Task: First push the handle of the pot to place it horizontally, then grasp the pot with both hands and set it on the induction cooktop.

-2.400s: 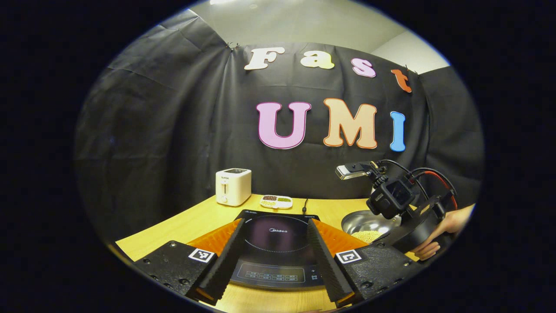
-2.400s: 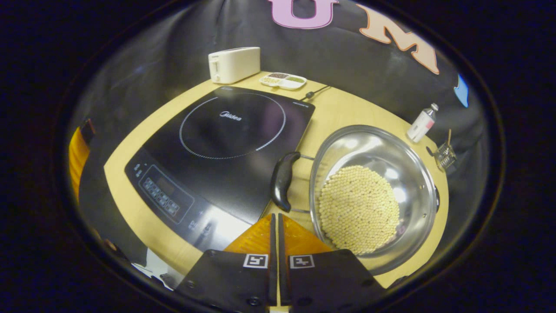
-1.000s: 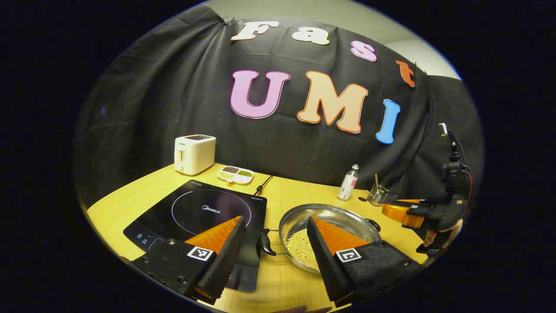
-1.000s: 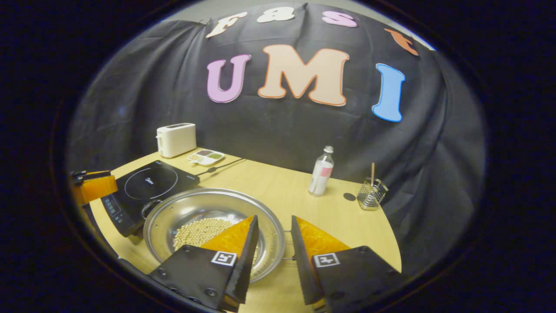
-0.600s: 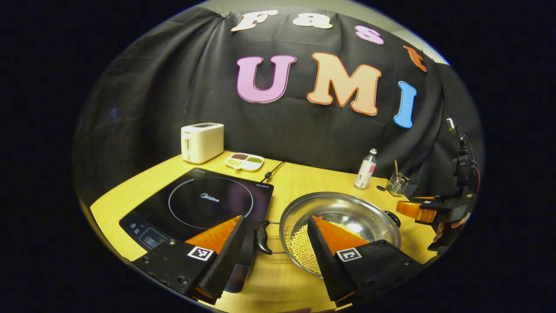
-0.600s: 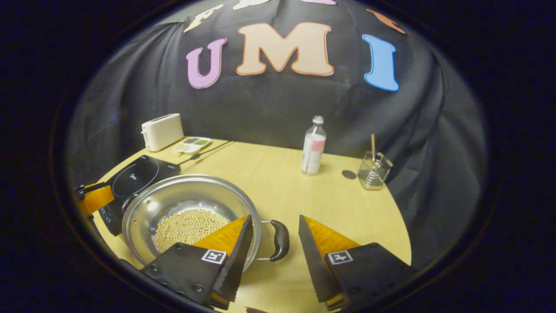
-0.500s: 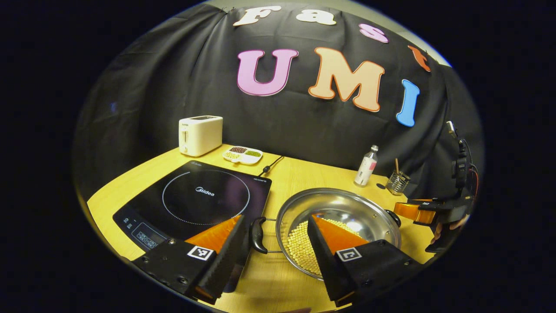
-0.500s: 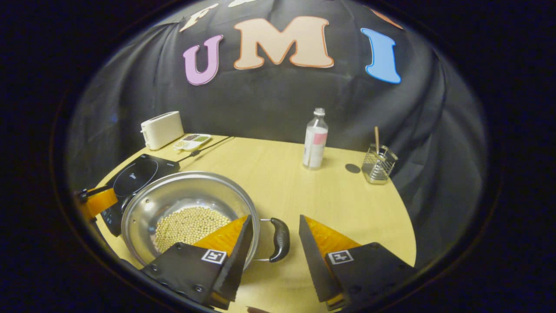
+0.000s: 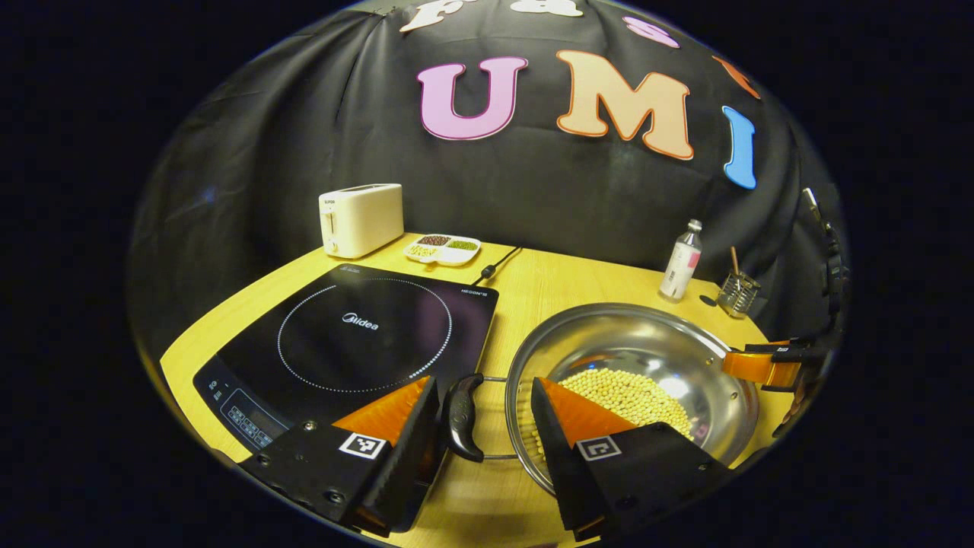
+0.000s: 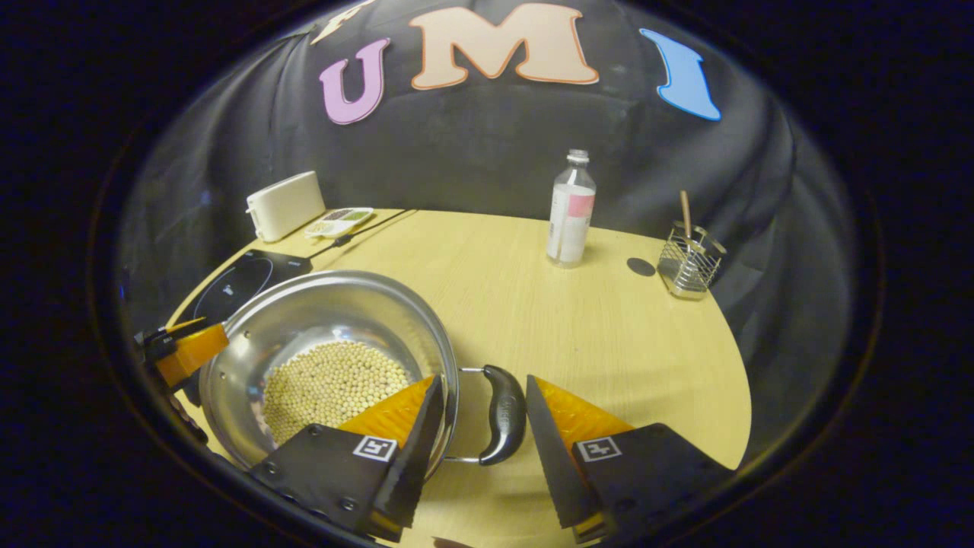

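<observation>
A steel pot [image 9: 609, 312] holding yellow beans [image 9: 631, 392] stands on the wooden table just right of the black induction cooktop [image 9: 350, 335]. My left gripper [image 9: 481, 388] is open, and the pot's black left handle [image 9: 463, 415] lies flat between its fingers, nearer the left one. In the right gripper view the pot [image 10: 335, 278] is at lower left. My right gripper [image 10: 483, 384] is open around the pot's other black handle [image 10: 504, 415]. Each gripper shows small at the far side of the pot in the other's view: the right gripper [image 9: 768, 365], the left gripper [image 10: 186, 350].
A white toaster [image 9: 361, 219] and a divided dish [image 9: 441, 249] stand at the table's back left, with the cooktop's cord [image 9: 494, 268] beside them. A bottle [image 10: 571, 209] and a wire holder [image 10: 689, 266] stand at the back right. The table edge curves close behind both grippers.
The right gripper, earlier shut by the left handle, has opened and gone round to the pot's right handle. Both grippers have closed in until each handle lies between open fingers.
</observation>
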Demonstrator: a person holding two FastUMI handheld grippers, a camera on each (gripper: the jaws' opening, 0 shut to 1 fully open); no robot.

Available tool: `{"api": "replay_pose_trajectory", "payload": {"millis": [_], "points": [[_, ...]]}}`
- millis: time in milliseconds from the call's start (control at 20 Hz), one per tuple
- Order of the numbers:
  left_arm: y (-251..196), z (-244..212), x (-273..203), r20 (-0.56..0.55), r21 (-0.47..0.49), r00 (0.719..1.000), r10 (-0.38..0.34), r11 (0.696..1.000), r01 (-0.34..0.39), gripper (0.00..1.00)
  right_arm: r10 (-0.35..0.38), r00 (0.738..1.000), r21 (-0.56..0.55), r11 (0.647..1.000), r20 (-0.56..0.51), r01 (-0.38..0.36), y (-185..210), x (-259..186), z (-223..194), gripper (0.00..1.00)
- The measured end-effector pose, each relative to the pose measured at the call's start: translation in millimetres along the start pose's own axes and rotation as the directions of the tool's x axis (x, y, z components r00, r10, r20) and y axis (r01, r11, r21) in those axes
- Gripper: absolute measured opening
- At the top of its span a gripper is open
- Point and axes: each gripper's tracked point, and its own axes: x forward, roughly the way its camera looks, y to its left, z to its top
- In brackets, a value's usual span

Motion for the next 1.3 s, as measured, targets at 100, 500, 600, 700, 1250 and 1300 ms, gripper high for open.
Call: {"api": "replay_pose_trajectory", "payload": {"millis": [100, 500, 600, 700, 1250, 1300], "points": [[-1.2, -6.4, 5.9, -0.024, -0.013, 1.000, -0.007, 1.000, 0.007, 0.76, 0.006, 1.000, -0.009, 1.000, -0.001, -0.006, 3.3, 1.3, -0.9, 0.71], [1.7, -3.2, 16.8, -0.026, 0.023, 1.000, 0.015, 1.000, -0.014, 0.65, 0.012, 1.000, 0.051, 0.999, -0.024, -0.010, -2.9, 1.9, -5.4, 0.58], [-2.3, 0.4, 20.0, -0.022, 0.035, 1.000, 0.000, 0.999, 0.001, 0.63, -0.002, 1.000, 0.064, 0.998, -0.025, 0.003, -5.6, 0.3, -6.1, 0.53], [-6.7, 2.4, 23.3, -0.020, 0.063, 1.000, -0.024, 0.998, 0.025, 0.59, -0.022, 1.000, 0.083, 0.996, -0.019, 0.024, -9.4, -1.7, -6.5, 0.50], [-9.9, 22.0, 35.2, -0.013, 0.088, 0.997, -0.081, 0.993, 0.082, 0.58, -0.092, 0.996, 0.166, 0.982, 0.015, 0.088, -10.9, -12.8, 1.9, 0.42], [-10.0, 26.3, 35.0, -0.009, 0.091, 0.996, -0.086, 0.992, 0.086, 0.57, -0.098, 0.995, 0.171, 0.981, 0.017, 0.093, -10.1, -15.9, 4.2, 0.42]]}}
